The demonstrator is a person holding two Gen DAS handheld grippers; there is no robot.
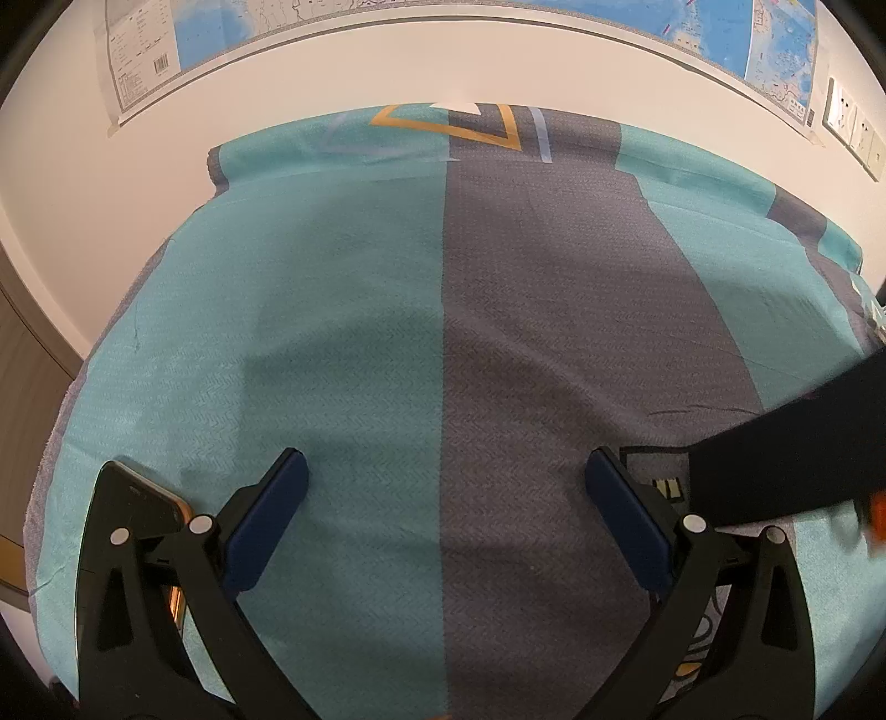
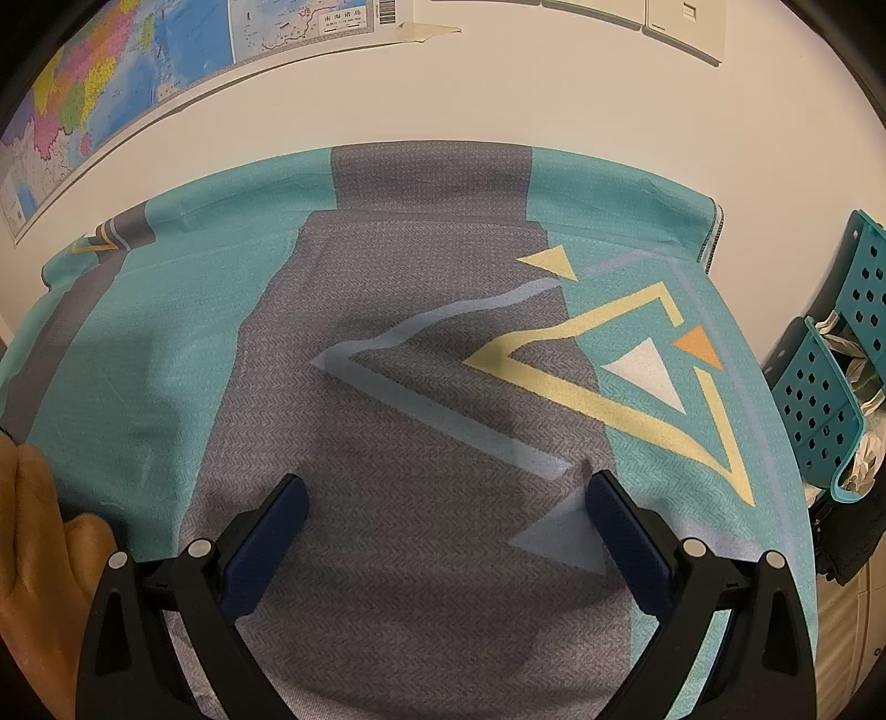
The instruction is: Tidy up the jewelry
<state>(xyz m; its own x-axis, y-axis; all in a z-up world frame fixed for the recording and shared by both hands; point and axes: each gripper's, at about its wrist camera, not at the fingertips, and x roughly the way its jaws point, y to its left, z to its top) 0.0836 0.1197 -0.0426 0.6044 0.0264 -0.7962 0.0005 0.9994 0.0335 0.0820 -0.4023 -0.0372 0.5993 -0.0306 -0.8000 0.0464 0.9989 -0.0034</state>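
Both claws wide and empty, left claw point(image 1: 446, 482) and right claw point(image 2: 446, 507) hovering over the cloth point(image 1: 354, 288) on the bench, likely staged to start. No jewelry visible. Phone point(image 1: 135, 501) lies by left claw.

Place: a home room
Evidence: teal-and-grey patterned cloth point(image 2: 421, 554) under the fingers; paper wall map point(image 1: 166, 50) beyond them; teal perforated plastic baskets point(image 2: 819, 410) to their right
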